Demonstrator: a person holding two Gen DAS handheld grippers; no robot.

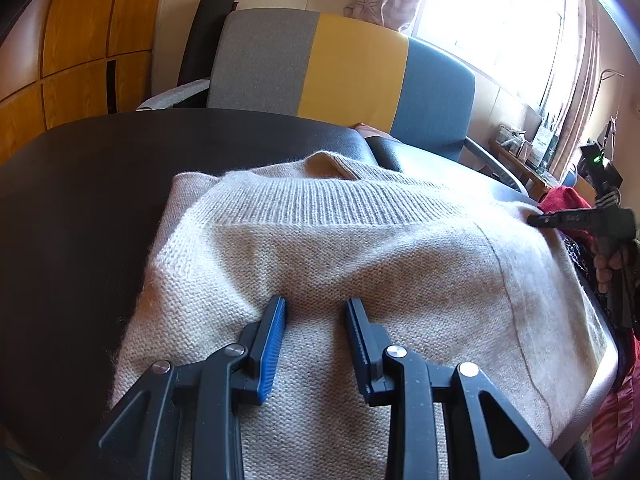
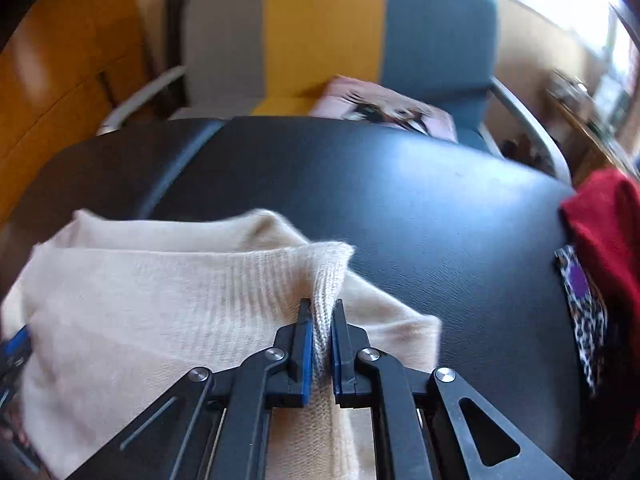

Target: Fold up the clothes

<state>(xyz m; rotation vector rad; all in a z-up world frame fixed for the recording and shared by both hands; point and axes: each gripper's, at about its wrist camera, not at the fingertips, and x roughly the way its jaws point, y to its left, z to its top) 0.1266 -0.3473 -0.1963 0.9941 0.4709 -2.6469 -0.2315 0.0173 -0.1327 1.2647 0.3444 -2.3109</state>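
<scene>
The cream sweater [image 1: 360, 264] lies spread on the dark worktop [image 1: 80, 200], its ribbed hem running side to side. The right tongs [image 2: 320, 320] are clamped on the hem's right corner (the nearer hand for the fold). The left tongs [image 1: 316, 312] rest apart on the knit, gripping nothing.

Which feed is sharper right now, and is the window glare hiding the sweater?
Left wrist view: sharp, window blown out white, yet the cream sweater keeps its knit texture. Right wrist view: softly blurred, worst at the chair, glare only top right.
</scene>
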